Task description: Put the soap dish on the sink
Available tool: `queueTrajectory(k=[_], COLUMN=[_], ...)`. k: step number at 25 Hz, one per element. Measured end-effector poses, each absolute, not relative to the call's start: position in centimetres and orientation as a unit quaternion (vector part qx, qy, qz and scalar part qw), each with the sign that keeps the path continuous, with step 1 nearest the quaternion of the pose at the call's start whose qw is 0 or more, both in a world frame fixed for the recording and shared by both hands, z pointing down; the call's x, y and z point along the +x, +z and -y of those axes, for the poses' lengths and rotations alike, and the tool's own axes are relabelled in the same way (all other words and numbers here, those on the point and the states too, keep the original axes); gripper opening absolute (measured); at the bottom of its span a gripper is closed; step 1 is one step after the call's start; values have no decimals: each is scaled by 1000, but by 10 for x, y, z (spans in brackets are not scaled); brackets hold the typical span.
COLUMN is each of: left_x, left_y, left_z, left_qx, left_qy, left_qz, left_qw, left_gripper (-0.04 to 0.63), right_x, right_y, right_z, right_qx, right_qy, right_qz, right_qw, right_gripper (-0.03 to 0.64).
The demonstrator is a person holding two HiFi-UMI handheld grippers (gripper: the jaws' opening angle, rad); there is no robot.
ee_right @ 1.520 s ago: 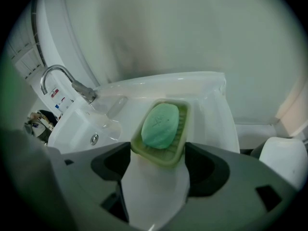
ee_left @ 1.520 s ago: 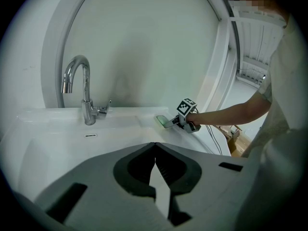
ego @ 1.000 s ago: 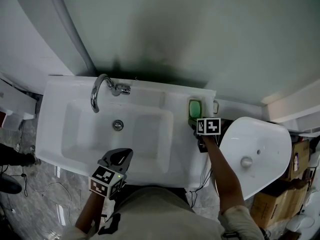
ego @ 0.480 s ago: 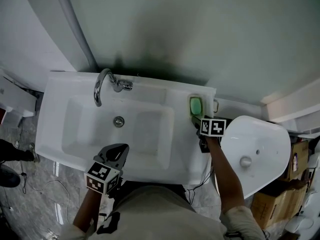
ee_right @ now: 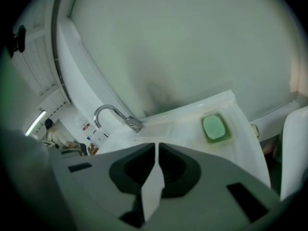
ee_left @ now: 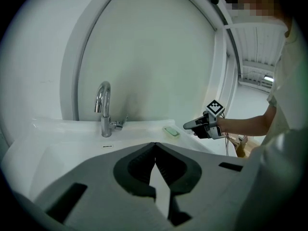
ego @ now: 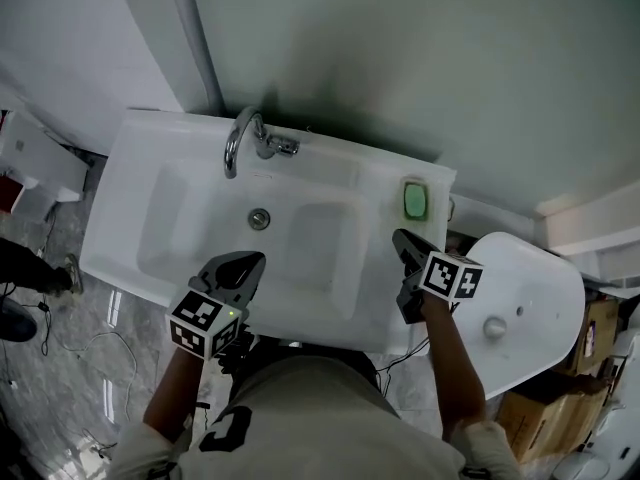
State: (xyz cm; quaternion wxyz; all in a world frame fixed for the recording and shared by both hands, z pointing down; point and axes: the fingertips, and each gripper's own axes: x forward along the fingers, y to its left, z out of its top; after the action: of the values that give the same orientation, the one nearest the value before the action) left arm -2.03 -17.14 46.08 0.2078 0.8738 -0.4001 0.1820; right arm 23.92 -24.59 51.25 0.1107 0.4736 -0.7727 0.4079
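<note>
Soap dish (ego: 416,200) is down on the sink (ego: 150,183), flat on the back right corner of the ledge, close by the wall! Its long side runs from the wall toward the front edge (a rounded green rectangle, paler in the middle). Right gripper (ego: 402,240) is clear of it, with the tips aimed its way and the dish lying just beyond them, not touching. In the right gripper view the dish sits ahead and off to the right of the tips. Those jaws have just been closing and now stand all but together, with only a thin slit left and nothing between them. Left gripper (ego: 252,260) hangs over the front of the basin, well apart from the dish, jaws pressed together and empty. Tap (ego: 245,138) stands at the back, left of the dish.
</note>
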Motion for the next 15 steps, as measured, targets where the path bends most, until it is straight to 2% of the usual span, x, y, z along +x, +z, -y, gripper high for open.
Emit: queueTrajectory(k=[1, 2, 7, 15], left_x=[-22, -23, -35, -65], left_y=[459, 458, 455, 453], left_z=[170, 168, 157, 138], left_qx=[875, 877, 877, 873], left_qy=[177, 170, 160, 148], left_qz=[399, 397, 399, 415], left_qw=[210, 211, 216, 211], left_gripper=[18, 18, 18, 18], right_x=[227, 215, 154, 74], right_y=[503, 495, 463, 447], right_z=[243, 241, 217, 162], right_qx=[465, 454, 381, 287], right_qy=[399, 391, 393, 413], right_qz=[784, 794, 834, 861], right_qw=[105, 101, 76, 77], right_gripper=[15, 11, 11, 11])
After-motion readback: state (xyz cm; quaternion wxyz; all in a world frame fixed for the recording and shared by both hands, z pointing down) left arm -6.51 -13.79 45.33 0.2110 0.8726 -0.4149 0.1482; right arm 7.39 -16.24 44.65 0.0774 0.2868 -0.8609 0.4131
